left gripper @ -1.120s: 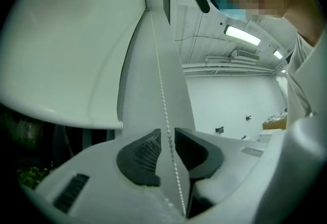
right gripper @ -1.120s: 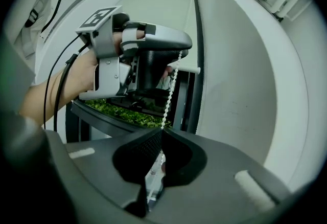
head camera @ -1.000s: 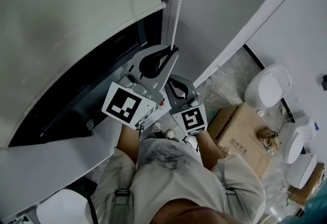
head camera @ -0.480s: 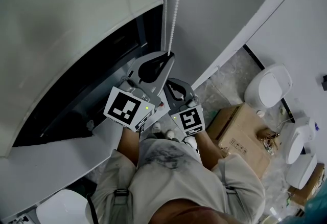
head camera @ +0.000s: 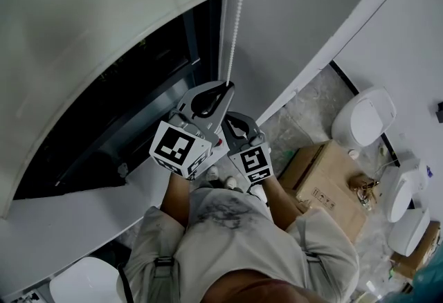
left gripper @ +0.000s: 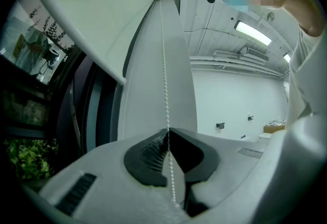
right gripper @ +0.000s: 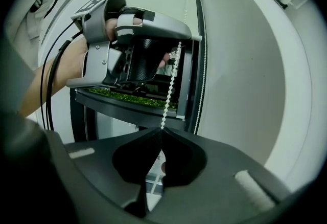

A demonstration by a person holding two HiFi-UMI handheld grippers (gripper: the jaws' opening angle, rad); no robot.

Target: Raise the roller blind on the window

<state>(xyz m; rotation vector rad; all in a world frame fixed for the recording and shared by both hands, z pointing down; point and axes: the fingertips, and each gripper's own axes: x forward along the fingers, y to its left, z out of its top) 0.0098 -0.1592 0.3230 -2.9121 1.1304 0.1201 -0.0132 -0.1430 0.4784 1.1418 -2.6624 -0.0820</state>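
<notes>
The white roller blind (head camera: 90, 32) covers the upper left of the dark window (head camera: 138, 108). Its bead chain (head camera: 234, 25) hangs down the right side of the frame. My left gripper (head camera: 227, 85) is shut on the chain; its jaws have just closed a little tighter, with the beads (left gripper: 164, 90) running up from the pinched tips (left gripper: 167, 130). Just below it, my right gripper (head camera: 226, 117) is shut on the same chain (right gripper: 171, 82), which ends at its closed tips (right gripper: 161, 128). The left gripper (right gripper: 138, 39) shows above in the right gripper view.
A white sill (head camera: 69, 225) runs under the window. A grey wall (head camera: 297, 11) stands to the right. On the floor are a cardboard box (head camera: 325, 184) and white ceramic fixtures (head camera: 363, 115). Green plants (left gripper: 25, 161) show outside the glass.
Both grippers have come down together with the chain in them. The blind's bottom edge has risen a little, baring more of the dark window.
</notes>
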